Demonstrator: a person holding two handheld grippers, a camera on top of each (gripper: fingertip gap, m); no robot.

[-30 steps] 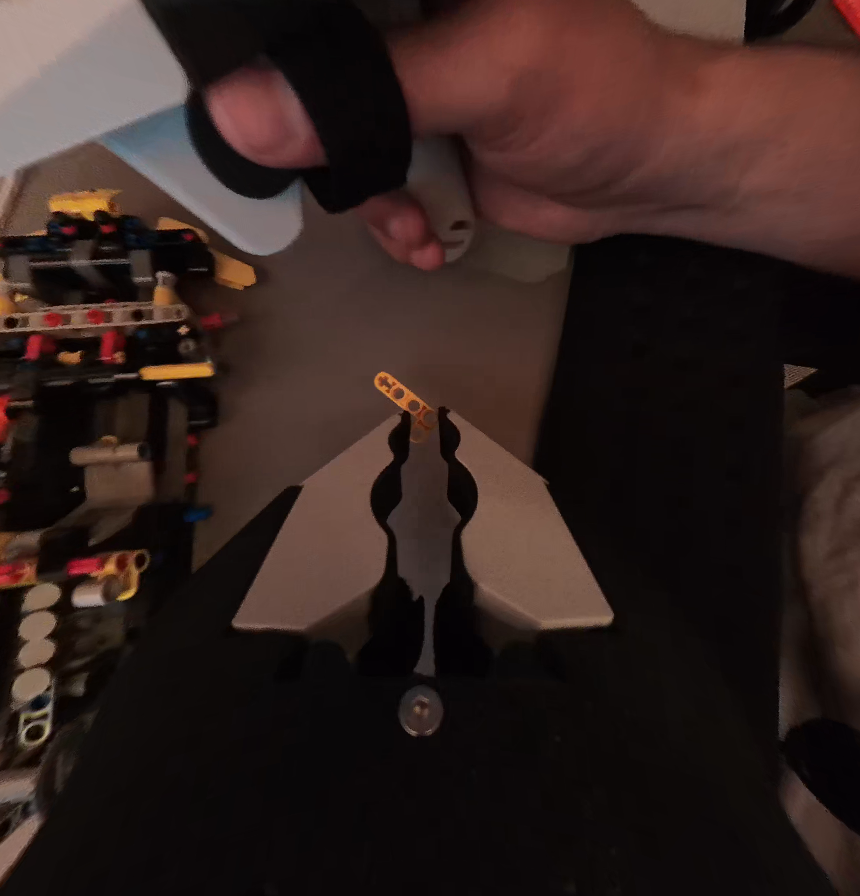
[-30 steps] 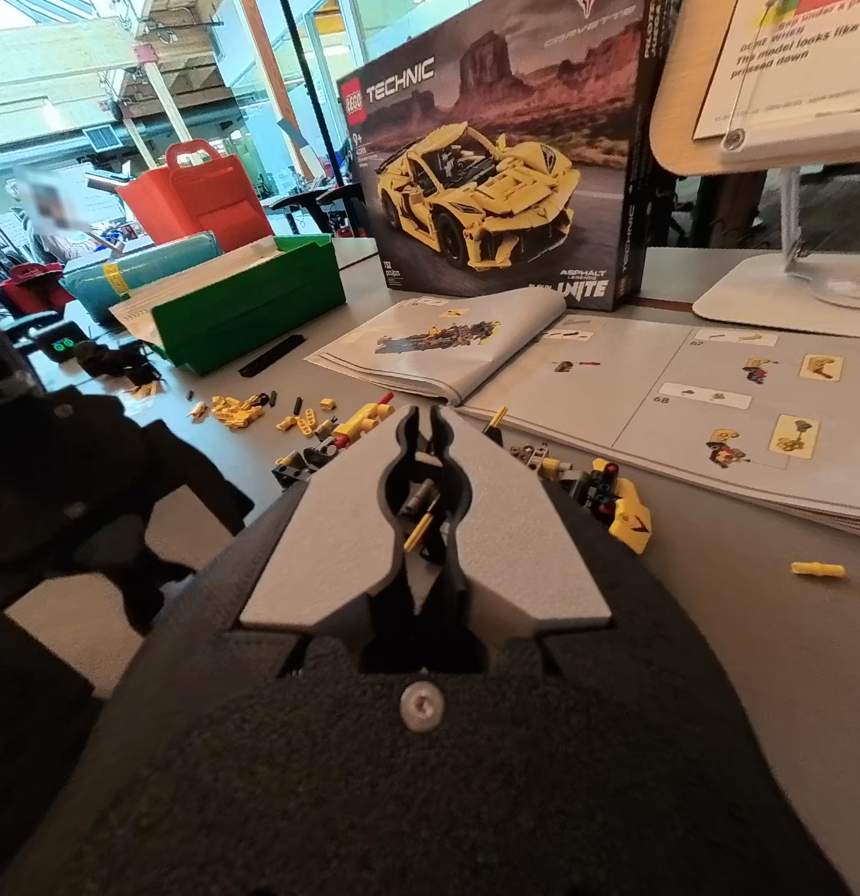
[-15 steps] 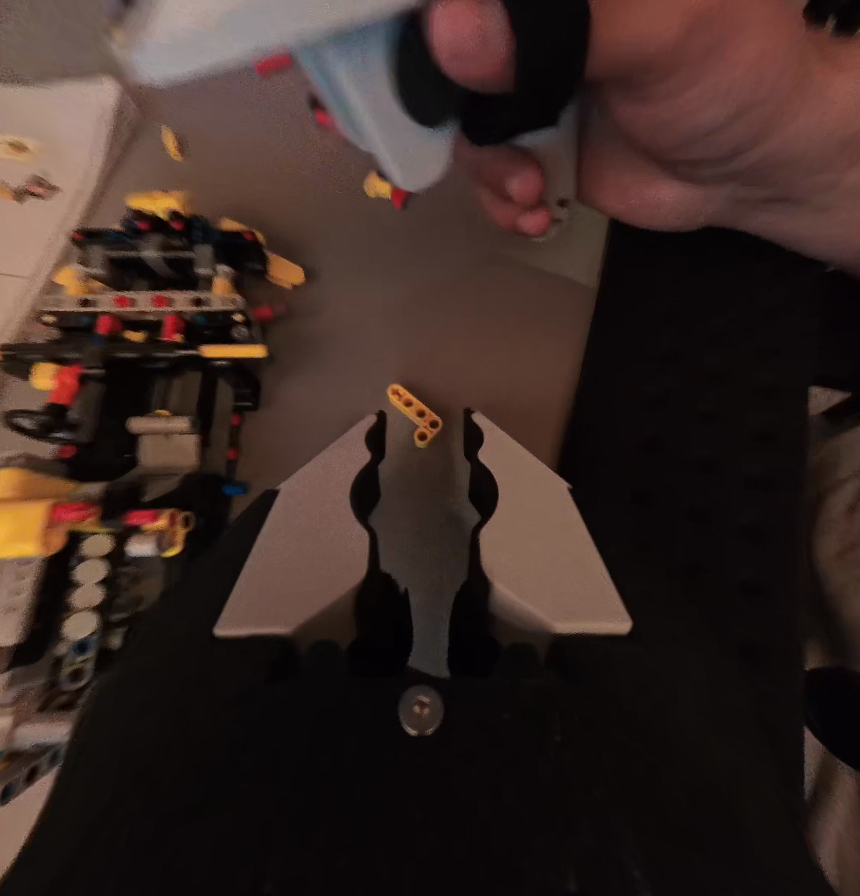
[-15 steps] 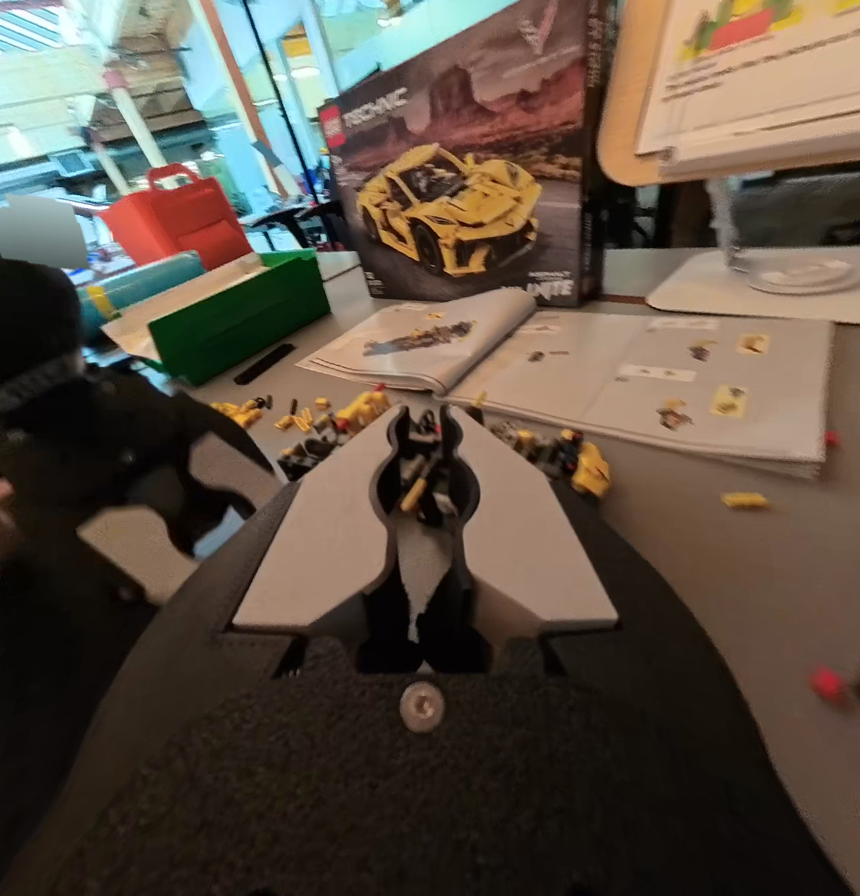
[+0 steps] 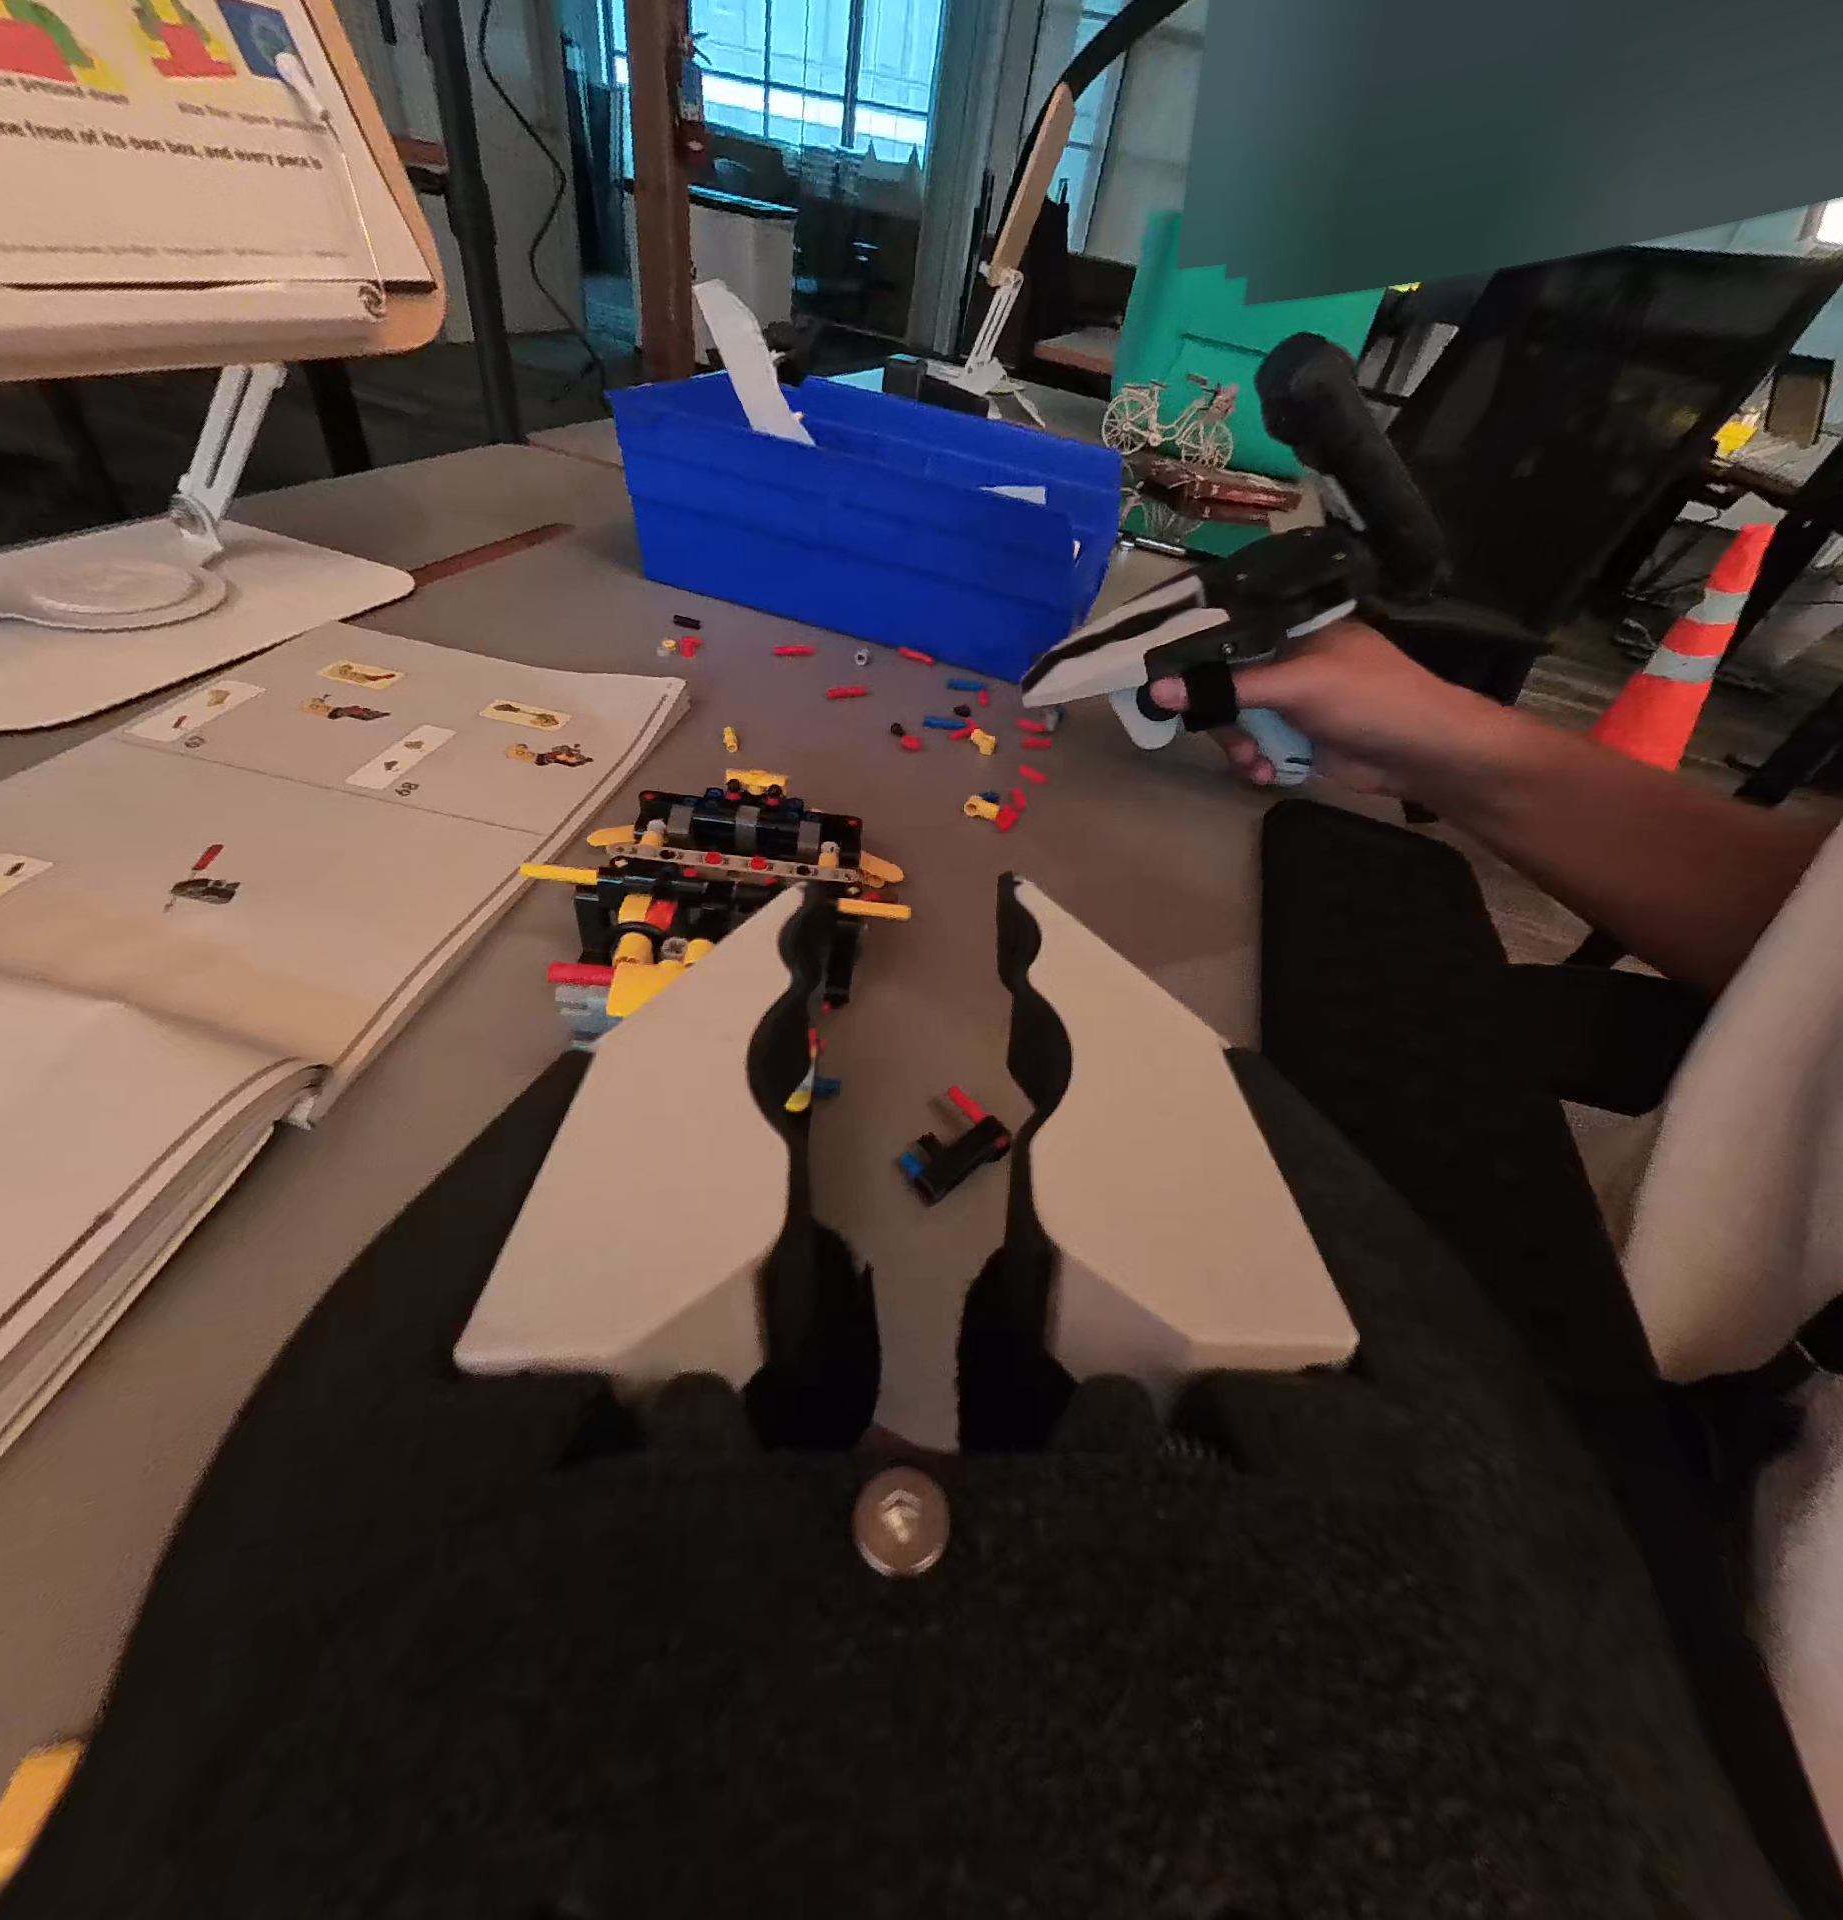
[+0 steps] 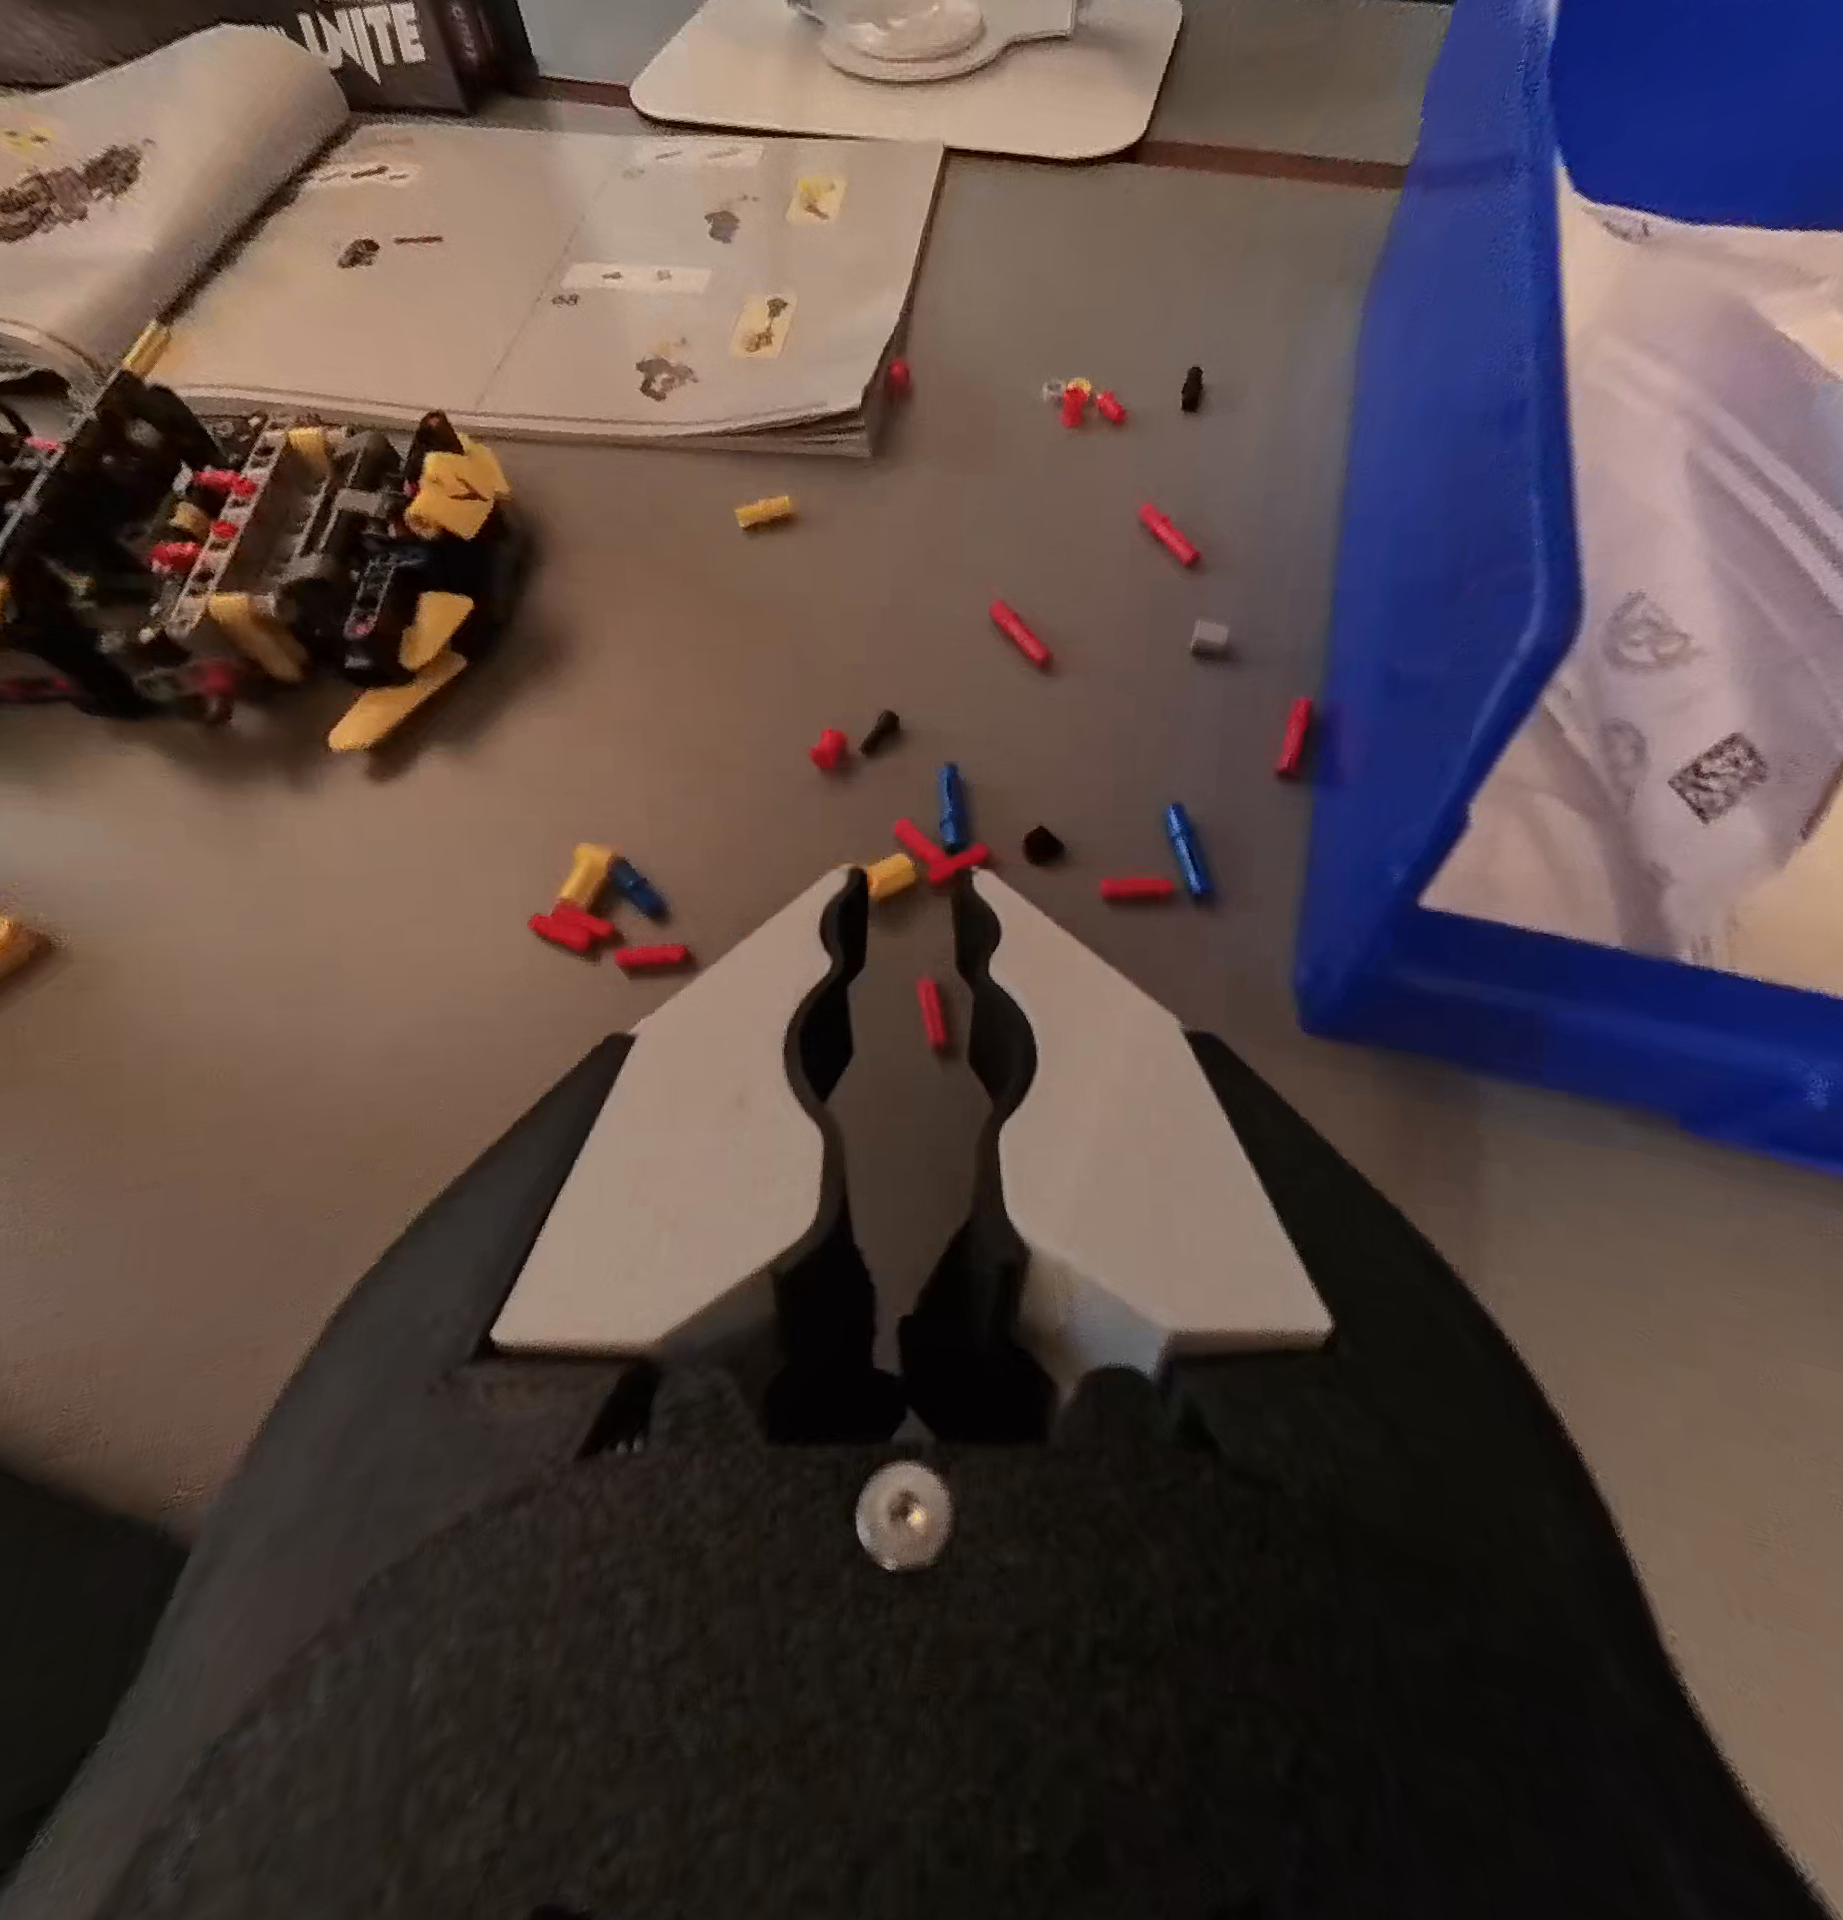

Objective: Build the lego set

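While the open instruction booklet (image 5: 273, 831) lies far left, its print too small to make out, the half-built lego model (image 5: 725, 883) sits just beside it. Left gripper (image 5: 901, 894) hangs spread, empty. Right gripper (image 6: 909, 878) hovers spread over scattered red and blue pins (image 6: 1021, 634), near the blue bin (image 6: 1457, 623).

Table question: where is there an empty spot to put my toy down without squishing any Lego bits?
The table is bare between the half-built car and the right gripper, except a yellow piece at the left edge. The spot beside the blue bin is crowded with small loose pins. The open instruction book covers the far side.
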